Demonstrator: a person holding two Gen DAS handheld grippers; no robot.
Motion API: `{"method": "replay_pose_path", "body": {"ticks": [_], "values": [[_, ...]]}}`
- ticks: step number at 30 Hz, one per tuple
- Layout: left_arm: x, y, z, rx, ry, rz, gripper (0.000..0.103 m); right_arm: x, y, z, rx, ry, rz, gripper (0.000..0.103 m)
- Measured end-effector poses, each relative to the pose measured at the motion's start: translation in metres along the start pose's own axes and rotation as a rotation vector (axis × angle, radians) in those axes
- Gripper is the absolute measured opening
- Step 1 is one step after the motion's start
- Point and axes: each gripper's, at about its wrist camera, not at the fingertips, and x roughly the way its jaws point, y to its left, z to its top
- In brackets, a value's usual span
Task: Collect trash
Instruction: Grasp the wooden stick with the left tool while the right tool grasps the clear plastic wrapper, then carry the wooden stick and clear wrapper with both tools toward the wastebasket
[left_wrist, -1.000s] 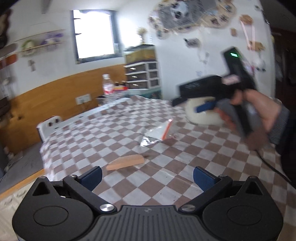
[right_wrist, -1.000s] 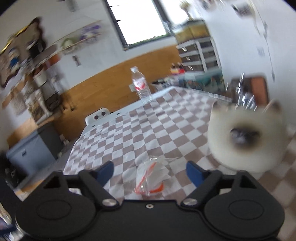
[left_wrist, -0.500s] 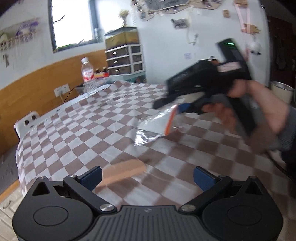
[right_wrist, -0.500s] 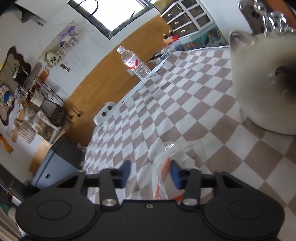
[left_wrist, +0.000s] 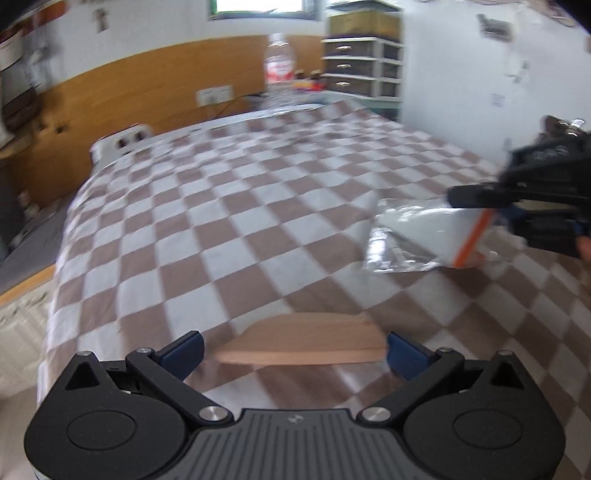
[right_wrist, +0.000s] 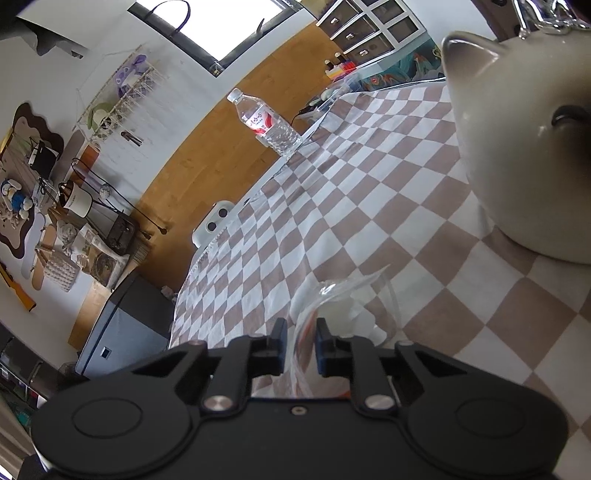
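Checked cloth over the counter (left_wrist: 229, 229); wood-panelled wall, drawer unit and a water bottle (right_wrist: 269, 125) at the far edge.

Item 1: bag (left_wrist: 417, 240), clear crinkled plastic with an orange strip near one end. Pinched between the nearly closed fingers of the right gripper (right_wrist: 299, 343); most of it juts ahead of the fingers, just above the cloth.

Item 2: wood piece (left_wrist: 303, 343), flat, pale, one curved edge. It is seen lying on the cloth between the spread fingers of the left gripper (left_wrist: 295, 350), across the gap, not yet gripped.

Item 3: cream cat-eared pot (right_wrist: 517, 147), ahead and right of the right fingers, judged the bin.

Risks, as judged: the slick film may be pulled out of the pinch if it snags the pot rim. The low wood piece may be ridden over or pushed away if the left fingers are closed too high.
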Motion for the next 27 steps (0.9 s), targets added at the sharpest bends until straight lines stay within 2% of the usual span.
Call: {"method": "replay_pose_path", "body": {"ticks": [4, 6, 9, 12, 19, 27], "values": [[0.000, 0.005, 0.001, -0.057, 0.012, 0.012, 0.103, 0.000, -0.002, 0.000, 0.005, 0.002, 0.003, 0.016], [-0.001, 0.003, 0.000, -0.057, 0.005, 0.021, 0.103, -0.001, -0.001, 0.000, -0.002, -0.004, -0.006, 0.009], [-0.002, 0.000, -0.003, -0.071, -0.009, 0.037, 0.102, -0.004, 0.001, 0.000, -0.019, -0.023, -0.002, 0.007], [-0.005, -0.003, -0.003, -0.076, -0.034, 0.041, 0.093, -0.007, 0.004, 0.001, -0.043, -0.036, -0.009, 0.007], [-0.016, 0.002, -0.010, -0.102, -0.034, 0.027, 0.092, -0.013, 0.011, 0.001, -0.090, -0.057, -0.022, 0.007], [-0.045, 0.020, -0.022, -0.137, -0.080, 0.027, 0.092, -0.024, 0.033, -0.007, -0.192, -0.086, -0.021, 0.007]]}}
